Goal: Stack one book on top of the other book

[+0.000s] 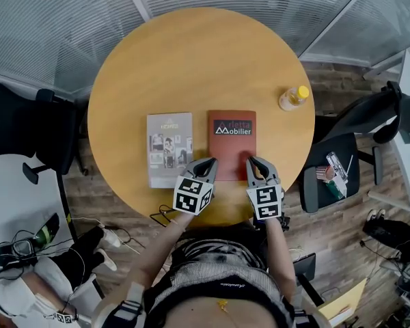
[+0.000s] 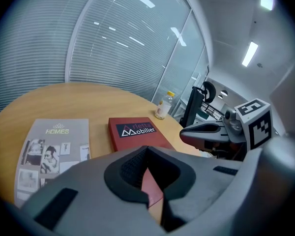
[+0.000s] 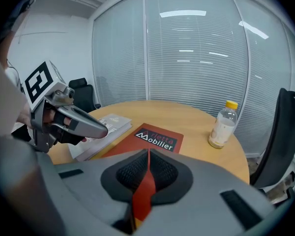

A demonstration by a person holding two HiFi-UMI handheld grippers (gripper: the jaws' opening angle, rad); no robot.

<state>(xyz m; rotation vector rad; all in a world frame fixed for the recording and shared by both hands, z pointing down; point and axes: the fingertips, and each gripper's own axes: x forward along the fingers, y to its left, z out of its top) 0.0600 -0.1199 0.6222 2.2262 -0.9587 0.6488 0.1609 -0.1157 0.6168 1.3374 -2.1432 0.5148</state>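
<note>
Two books lie side by side on the round wooden table (image 1: 191, 60). The grey "HOMES" book (image 1: 169, 147) (image 2: 51, 146) (image 3: 105, 124) is on the left, the red "Mobilier" book (image 1: 231, 144) (image 2: 135, 133) (image 3: 157, 139) on the right. My left gripper (image 1: 210, 162) (image 2: 146, 150) is shut and empty, its tip at the red book's near left corner. My right gripper (image 1: 253, 160) (image 3: 148, 154) is also shut and empty, over that book's near right corner. Whether either tip touches the book I cannot tell.
A small plastic bottle (image 1: 293, 98) (image 3: 222, 125) with a yellow cap stands near the table's right edge. Black office chairs stand at the left (image 1: 20, 125) and at the right (image 1: 369, 121). Glass walls with blinds close off the far side.
</note>
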